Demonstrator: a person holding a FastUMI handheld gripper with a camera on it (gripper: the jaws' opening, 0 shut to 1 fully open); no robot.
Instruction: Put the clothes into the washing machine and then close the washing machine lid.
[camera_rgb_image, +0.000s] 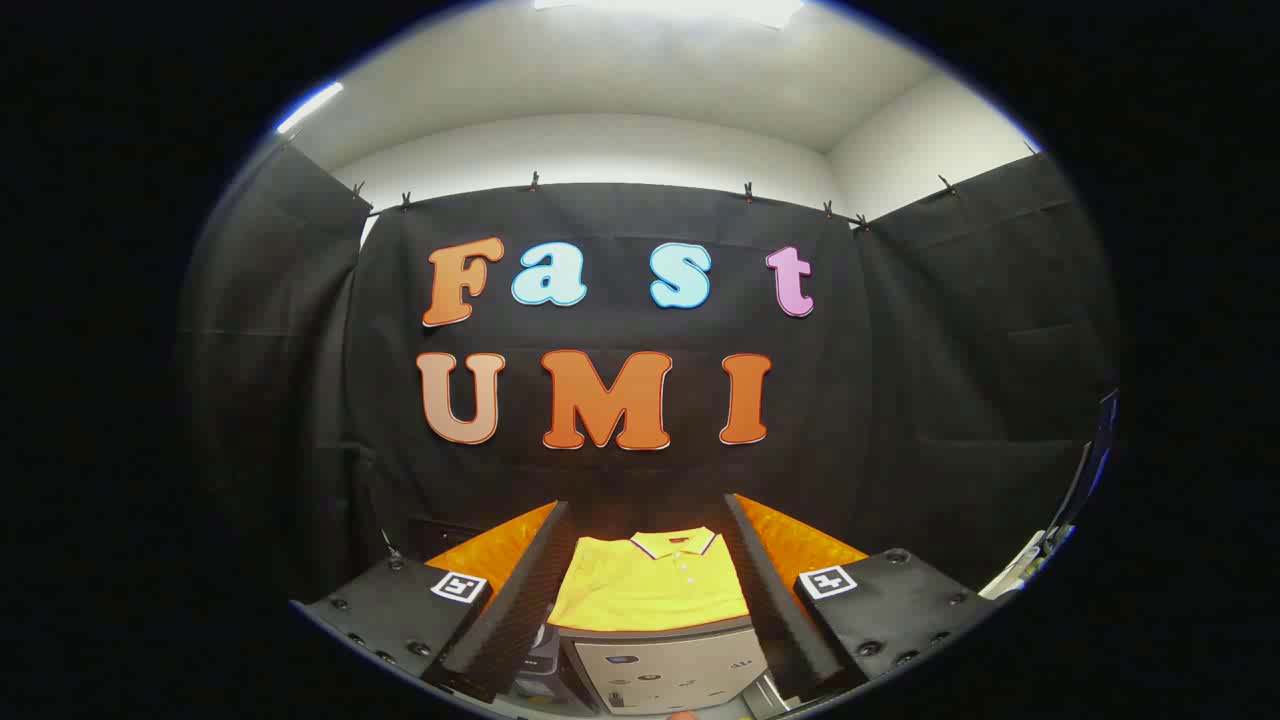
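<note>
Gripper view looks along the gripper (648, 600), fingers spread wide apart; between them, just ahead, a folded yellow polo shirt (650, 590) lies on the washing machine (665, 665), orange cloth (800, 545) beyond

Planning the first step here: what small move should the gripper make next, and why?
Probably ease forward and down toward the yellow shirt. The hand-held gripper is open and holds nothing; the folded shirt lies on the orange surface between and beyond its fingers, past the washing machine.
</note>
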